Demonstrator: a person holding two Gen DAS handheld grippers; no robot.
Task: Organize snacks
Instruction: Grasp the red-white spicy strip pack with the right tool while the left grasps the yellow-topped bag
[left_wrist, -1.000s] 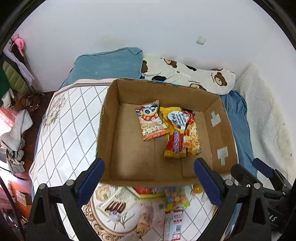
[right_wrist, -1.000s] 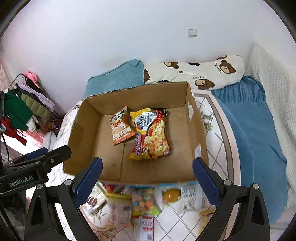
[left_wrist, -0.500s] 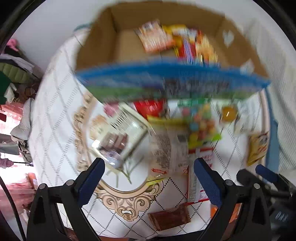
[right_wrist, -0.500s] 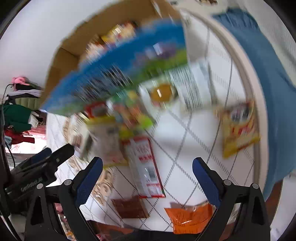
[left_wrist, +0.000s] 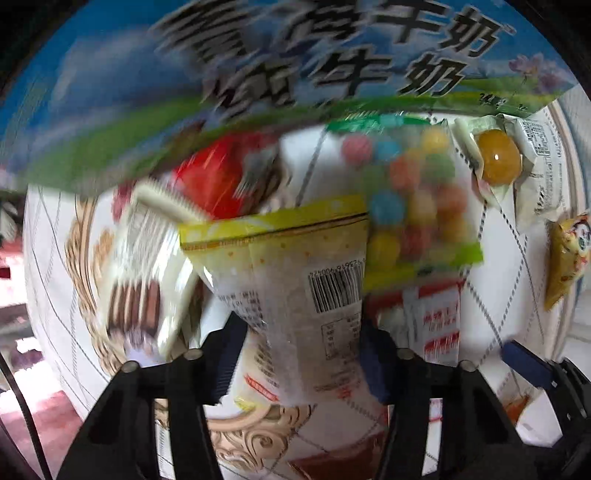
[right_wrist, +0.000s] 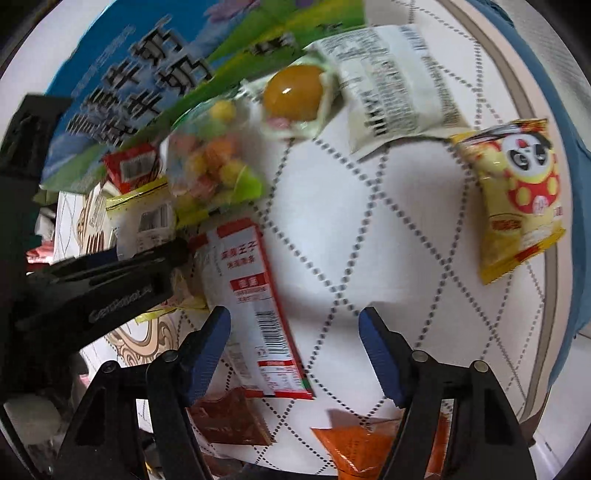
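Left gripper (left_wrist: 299, 354): fingers astride the white packet (left_wrist: 295, 280) — grip cannot be told.
Right gripper (right_wrist: 295, 354): fingers apart, over the red-white packet (right_wrist: 255, 310).
Yellow bag (right_wrist: 517, 199): two o'clock — lying alone.

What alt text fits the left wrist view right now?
The left gripper has its jaws around a pale, yellow-topped snack bag on the quilted table, beside a bag of colourful candy balls below the blue milk carton box.

Glossy plastic snack packets (right_wrist: 517, 195) lie on a matt quilted cloth (right_wrist: 369, 236) beside a printed cardboard box (left_wrist: 258, 74).
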